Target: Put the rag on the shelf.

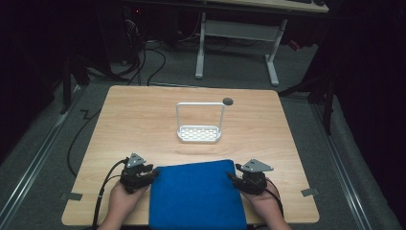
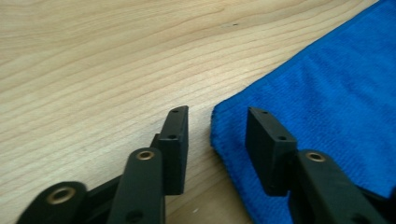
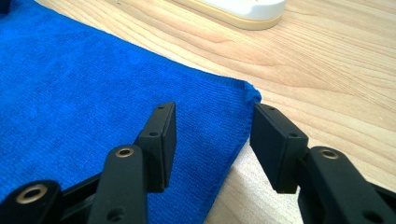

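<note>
High view is showing the blue cloth (image 1: 197,195) lying flat at the table's (image 1: 143,120) near edge. Both the left gripper (image 1: 152,173) and right gripper (image 1: 232,176) are straddling its far corners with jaws apart, probably readying to pinch and lift.

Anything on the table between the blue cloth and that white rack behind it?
Nothing: in the high view only bare wooden table lies between the blue cloth and the white rack.
</note>
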Tool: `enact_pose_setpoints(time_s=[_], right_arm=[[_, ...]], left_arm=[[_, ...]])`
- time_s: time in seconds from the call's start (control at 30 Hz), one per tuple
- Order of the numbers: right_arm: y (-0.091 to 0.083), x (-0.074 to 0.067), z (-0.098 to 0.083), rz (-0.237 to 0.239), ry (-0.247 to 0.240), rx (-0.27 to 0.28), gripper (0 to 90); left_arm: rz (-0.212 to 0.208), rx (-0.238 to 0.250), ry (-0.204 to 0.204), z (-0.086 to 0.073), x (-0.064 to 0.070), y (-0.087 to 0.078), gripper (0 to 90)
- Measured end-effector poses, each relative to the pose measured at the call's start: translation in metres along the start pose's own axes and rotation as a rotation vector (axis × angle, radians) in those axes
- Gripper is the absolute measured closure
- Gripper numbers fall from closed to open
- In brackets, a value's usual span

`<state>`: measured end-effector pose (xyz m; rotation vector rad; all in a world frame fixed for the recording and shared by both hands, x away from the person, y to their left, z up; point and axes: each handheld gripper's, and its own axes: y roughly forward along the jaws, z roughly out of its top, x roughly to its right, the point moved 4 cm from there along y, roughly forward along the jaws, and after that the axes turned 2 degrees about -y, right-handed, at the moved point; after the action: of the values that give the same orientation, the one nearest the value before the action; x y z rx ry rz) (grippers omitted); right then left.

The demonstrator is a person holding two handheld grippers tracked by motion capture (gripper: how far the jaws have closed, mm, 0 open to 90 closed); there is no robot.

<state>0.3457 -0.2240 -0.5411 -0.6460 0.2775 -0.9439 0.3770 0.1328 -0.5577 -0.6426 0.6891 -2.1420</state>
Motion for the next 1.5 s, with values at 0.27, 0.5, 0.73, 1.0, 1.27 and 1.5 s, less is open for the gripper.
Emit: enact_pose_setpoints(time_s=[0.27, 0.5, 0.73, 1.0, 1.27, 1.5], right_arm=[[0.017, 0.018, 0.005, -0.040, 0.055, -0.035, 56.7], [0.036, 0.021, 0.009, -0.033, 0.078, -0.096, 68.4], [0.042, 0.014, 0.018, -0.019, 0.070, -0.146, 87.0], [0.024, 0.008, 0.023, -0.048, 0.038, -0.026, 88.0], [0.016, 0.003, 0.028, -0.008, 0.024, 0.035, 88.1], [0.003, -0.001, 0.037, -0.003, 0.007, 0.106, 88.2]], left_arm=[[-0.078, 0.013, -0.071, 0.000, 0.001, 0.006, 85.4], [-0.082, 0.021, -0.069, -0.001, 0.000, 0.006, 86.2], [-0.079, 0.024, -0.079, -0.002, -0.001, 0.006, 86.7], [-0.076, 0.075, -0.060, -0.001, 0.001, -0.001, 86.6], [-0.062, 0.167, -0.023, 0.006, 0.005, -0.019, 86.5], [-0.041, 0.229, 0.023, 0.011, 0.014, -0.032, 86.2]])
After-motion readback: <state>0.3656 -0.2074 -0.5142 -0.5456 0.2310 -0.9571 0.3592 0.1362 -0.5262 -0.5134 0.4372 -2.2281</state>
